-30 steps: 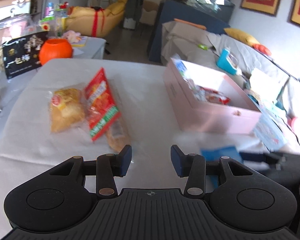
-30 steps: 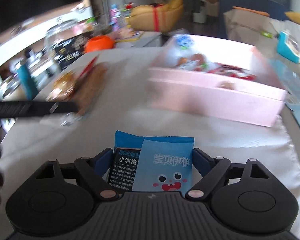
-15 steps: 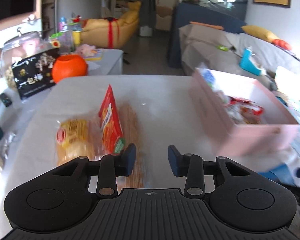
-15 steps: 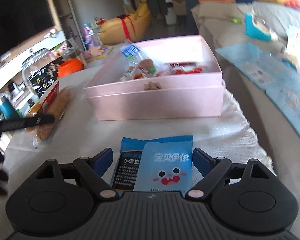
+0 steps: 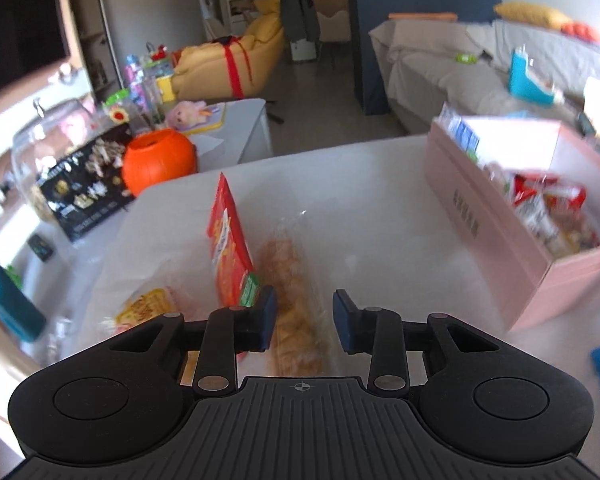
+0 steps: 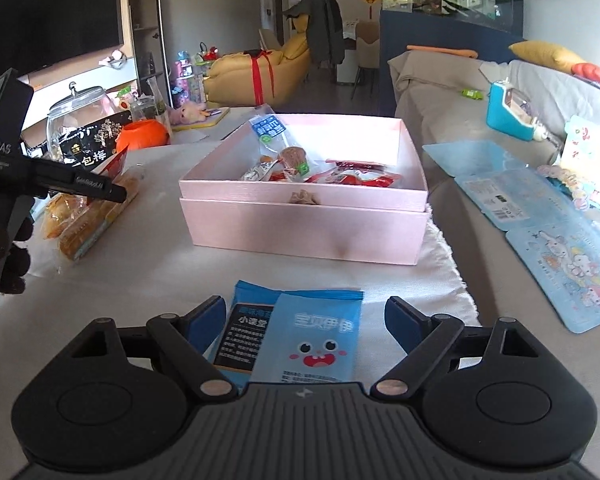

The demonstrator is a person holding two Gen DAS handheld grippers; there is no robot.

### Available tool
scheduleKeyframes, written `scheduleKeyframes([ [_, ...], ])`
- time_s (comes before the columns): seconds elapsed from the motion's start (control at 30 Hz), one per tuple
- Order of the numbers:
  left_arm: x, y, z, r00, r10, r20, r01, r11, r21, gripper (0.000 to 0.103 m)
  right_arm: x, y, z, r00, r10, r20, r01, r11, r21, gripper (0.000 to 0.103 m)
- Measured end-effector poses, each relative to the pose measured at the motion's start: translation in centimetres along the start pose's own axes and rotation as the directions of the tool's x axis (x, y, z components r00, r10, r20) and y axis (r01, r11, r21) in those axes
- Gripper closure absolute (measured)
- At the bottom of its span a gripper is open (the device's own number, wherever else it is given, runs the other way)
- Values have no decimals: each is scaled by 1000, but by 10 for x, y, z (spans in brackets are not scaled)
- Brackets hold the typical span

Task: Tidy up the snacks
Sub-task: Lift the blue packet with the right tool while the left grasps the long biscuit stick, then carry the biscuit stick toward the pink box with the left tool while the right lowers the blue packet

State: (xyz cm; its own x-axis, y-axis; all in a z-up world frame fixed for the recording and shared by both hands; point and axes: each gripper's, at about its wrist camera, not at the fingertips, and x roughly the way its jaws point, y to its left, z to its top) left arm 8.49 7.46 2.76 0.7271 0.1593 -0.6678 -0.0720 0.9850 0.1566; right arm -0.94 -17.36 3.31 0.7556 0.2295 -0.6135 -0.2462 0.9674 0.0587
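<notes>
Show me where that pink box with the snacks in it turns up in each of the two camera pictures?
Left wrist view: the pink box sits at the right edge, seen corner-on, partly cut off.
Right wrist view: the pink box sits in the middle, beyond the blue snack packets.
Shared landmark: the orange pumpkin pot, left of the box in both.

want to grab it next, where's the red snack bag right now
In the left wrist view the red bag stands on edge left of centre on the table, between the yellow bun pack and the long bread pack.
</notes>
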Motion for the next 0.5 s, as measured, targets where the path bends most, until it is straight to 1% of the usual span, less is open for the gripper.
scheduleKeyframes([
  [0.07,7,4,-5,995,-40,-91,38,999,-21,64,-1,-2,0,1000,6,-5,-6,1000,10,16],
  [0.1,10,7,-9,991,-62,-122,57,998,-41,65,-1,-3,0,1000,13,-10,-13,1000,14,16],
  [0.17,5,12,-17,989,-113,-100,105,991,-82,65,-1,-2,-2,999,34,-25,-34,999,15,16],
  [0.23,-4,14,-25,978,-189,-84,180,978,-110,65,1,3,-6,998,54,-45,-54,999,7,16],
  [0.3,-13,9,-33,956,-282,-77,272,955,-114,65,4,9,-9,995,70,-66,-70,998,0,16],
  [0.33,-18,6,-37,946,-314,-75,306,946,-106,65,5,13,-11,994,80,-76,-80,997,1,16],
  [0.43,-32,-3,-48,921,-382,-78,375,922,-96,66,8,27,-15,991,101,-89,-102,995,-6,15],
  [0.5,-40,-4,-55,902,-425,-78,416,902,-114,66,6,38,-17,986,138,-95,-141,990,-28,15],
])
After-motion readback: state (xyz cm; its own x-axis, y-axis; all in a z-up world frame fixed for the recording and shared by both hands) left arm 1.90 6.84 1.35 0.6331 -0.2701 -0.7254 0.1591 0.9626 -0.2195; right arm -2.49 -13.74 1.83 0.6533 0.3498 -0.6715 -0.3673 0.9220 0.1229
